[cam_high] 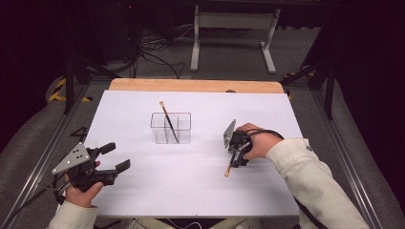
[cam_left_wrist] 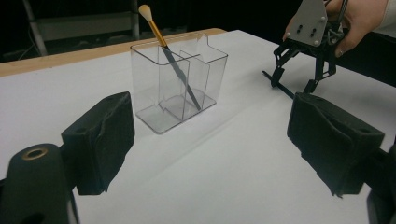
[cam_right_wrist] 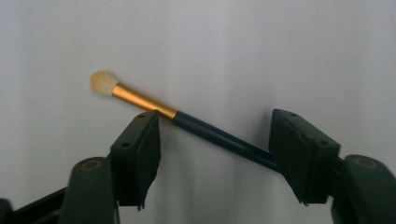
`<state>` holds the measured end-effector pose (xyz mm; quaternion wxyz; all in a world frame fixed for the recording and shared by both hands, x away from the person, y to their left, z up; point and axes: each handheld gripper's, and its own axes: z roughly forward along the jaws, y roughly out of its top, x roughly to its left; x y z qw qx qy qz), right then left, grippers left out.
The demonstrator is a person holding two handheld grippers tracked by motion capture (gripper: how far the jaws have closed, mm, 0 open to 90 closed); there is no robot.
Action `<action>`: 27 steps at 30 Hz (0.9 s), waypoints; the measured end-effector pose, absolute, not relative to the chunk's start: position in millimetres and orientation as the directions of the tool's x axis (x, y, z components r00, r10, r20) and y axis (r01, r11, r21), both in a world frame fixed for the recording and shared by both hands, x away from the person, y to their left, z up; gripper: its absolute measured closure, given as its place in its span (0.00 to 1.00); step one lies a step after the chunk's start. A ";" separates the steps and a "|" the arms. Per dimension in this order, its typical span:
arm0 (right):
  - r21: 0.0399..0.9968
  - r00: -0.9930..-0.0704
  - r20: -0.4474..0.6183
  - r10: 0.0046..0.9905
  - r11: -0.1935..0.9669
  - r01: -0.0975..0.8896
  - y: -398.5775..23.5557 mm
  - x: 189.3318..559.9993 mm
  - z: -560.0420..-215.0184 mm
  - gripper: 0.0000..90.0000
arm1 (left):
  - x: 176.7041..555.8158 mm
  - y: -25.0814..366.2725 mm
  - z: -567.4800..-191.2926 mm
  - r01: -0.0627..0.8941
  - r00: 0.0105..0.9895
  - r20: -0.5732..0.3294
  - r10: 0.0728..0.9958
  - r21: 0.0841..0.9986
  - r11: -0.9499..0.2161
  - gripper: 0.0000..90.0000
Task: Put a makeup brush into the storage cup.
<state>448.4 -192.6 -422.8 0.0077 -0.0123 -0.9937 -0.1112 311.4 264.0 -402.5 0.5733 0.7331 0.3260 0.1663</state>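
No lettering, label, brand, number or sign can be read on the white table (cam_high: 191,191), the clear holder (cam_left_wrist: 159,74), the brushes or either gripper; the floor's yellow-and-black stripes (cam_high: 59,90) carry no words.

A divided container (cam_high: 171,128) is set near the middle of the table (cam_high: 143,191), and one brush (cam_high: 168,121) is stood leaning inside it. To its right, well apart, a second brush (cam_high: 228,170) is laid flat on the table, straddled by the right gripper (cam_high: 237,157). The left gripper (cam_high: 112,157) is held over the table's near left corner, pointed toward the container.
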 end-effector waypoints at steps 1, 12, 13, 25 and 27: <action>0.221 -1.000 0.018 0.023 0.975 0.026 -192.6 448.4 -422.8 0.41 | 311.4 264.0 -402.5 0.287 0.732 -0.130 0.669 0.949 -0.130 0.17; 0.130 -0.999 -0.012 -0.038 0.991 -0.039 -182.6 442.0 -418.8 0.75 | 310.9 264.4 -402.3 0.287 0.733 -0.136 0.667 0.950 -0.122 0.17; 0.120 -0.999 -0.009 -0.041 0.992 -0.041 -182.1 441.6 -418.4 0.79 | 310.9 264.2 -402.1 0.287 0.733 -0.135 0.667 0.950 -0.123 0.17; 0.051 -1.000 -0.017 -0.008 0.999 -0.009 -173.2 438.0 -418.5 0.93 | 311.8 262.4 -401.5 0.280 0.735 -0.132 0.666 0.952 -0.120 0.17; 0.054 -1.000 -0.022 0.002 0.999 0.001 -173.8 437.9 -418.1 0.94 | 312.3 262.4 -401.6 0.277 0.736 -0.129 0.665 0.953 -0.122 0.17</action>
